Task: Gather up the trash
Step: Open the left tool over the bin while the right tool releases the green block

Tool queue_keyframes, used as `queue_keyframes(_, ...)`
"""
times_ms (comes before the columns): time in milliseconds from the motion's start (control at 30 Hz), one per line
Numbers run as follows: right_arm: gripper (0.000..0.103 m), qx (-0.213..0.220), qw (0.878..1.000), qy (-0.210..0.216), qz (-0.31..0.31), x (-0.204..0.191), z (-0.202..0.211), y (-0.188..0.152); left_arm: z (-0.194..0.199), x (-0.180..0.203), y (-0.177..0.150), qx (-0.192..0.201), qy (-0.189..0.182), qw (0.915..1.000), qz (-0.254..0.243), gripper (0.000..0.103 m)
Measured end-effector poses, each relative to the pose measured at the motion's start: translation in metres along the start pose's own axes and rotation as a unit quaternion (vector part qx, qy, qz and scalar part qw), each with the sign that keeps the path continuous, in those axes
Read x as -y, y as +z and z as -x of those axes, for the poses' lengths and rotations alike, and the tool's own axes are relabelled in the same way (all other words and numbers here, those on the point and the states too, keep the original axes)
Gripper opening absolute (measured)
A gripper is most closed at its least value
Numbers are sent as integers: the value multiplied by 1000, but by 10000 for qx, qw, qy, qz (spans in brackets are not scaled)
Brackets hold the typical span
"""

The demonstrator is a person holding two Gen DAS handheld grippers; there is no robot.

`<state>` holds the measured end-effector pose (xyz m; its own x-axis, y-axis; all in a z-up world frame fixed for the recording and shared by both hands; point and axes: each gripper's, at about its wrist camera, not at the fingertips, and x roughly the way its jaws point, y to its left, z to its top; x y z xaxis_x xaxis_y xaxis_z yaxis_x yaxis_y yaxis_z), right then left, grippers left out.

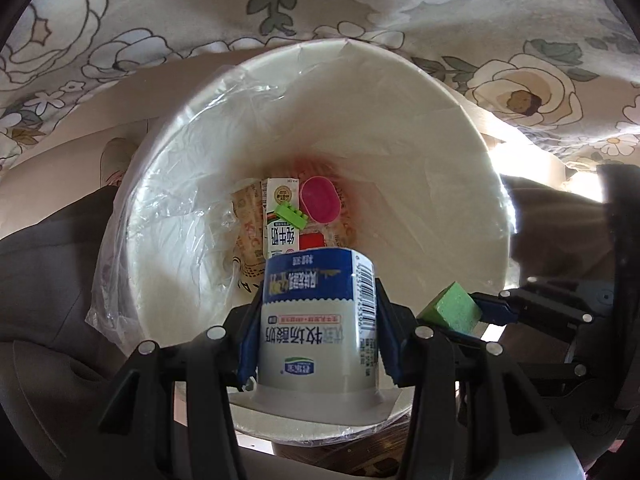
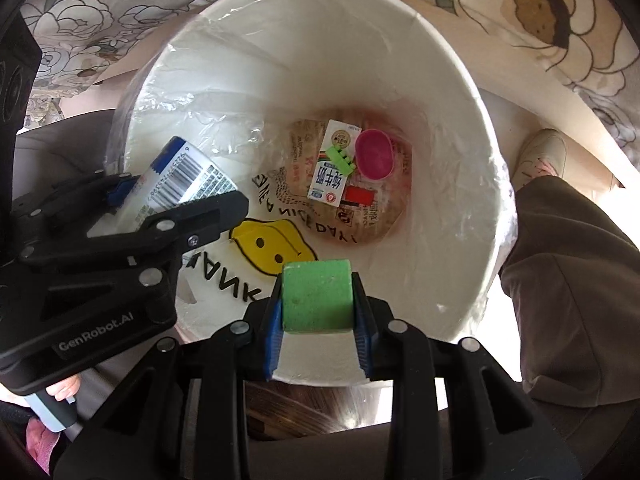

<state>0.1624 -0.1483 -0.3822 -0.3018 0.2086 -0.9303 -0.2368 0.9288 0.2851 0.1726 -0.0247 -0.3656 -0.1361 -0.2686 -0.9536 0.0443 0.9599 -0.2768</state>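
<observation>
My left gripper [image 1: 318, 320] is shut on a white and blue yogurt cup [image 1: 320, 316], held upside down over the near rim of a white trash bin [image 1: 460, 184] lined with a clear bag. My right gripper [image 2: 317, 312] is shut on a green foam cube [image 2: 317, 296], held over the bin's near rim [image 2: 472, 200]. The cube also shows in the left wrist view [image 1: 450, 308], and the cup in the right wrist view [image 2: 180, 184]. In the bin lie a milk carton [image 2: 330, 168], a pink lid [image 2: 374, 154], a green brick [image 2: 340, 158] and paper wrappers [image 2: 380, 216].
A flowered cloth [image 1: 120, 20] hangs behind the bin. The person's leg [image 2: 572, 280] and shoe [image 2: 540, 156] are to the right of the bin. A white bag with a yellow smiley face [image 2: 272, 244] lies inside the bin's near wall.
</observation>
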Motion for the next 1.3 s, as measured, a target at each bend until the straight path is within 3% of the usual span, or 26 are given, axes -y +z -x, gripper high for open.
queue_keyframes(367,33,-10,9998,-103,172,-6,-11,5,-10,-5,5,-61,0,9998,199,52)
queue_keyframes(433,38,-24,9998,-140,122,-4,-15,8,-11,-7,6,-91,48,9996,270,65)
queue_keyframes(467,42,-35,9998,-151,104,-3,-16,9,-11,-8,6,-78,83,9995,309,66)
queue_keyframes(1067,46,-5,9997,-181,160,-8,-17,7,-10,-8,5,-73,130,9996,220,68)
queue_keyframes(1300,46,84,9996,-142,233,-11,-9,5,6,-2,0,152,122,9997,111,69)
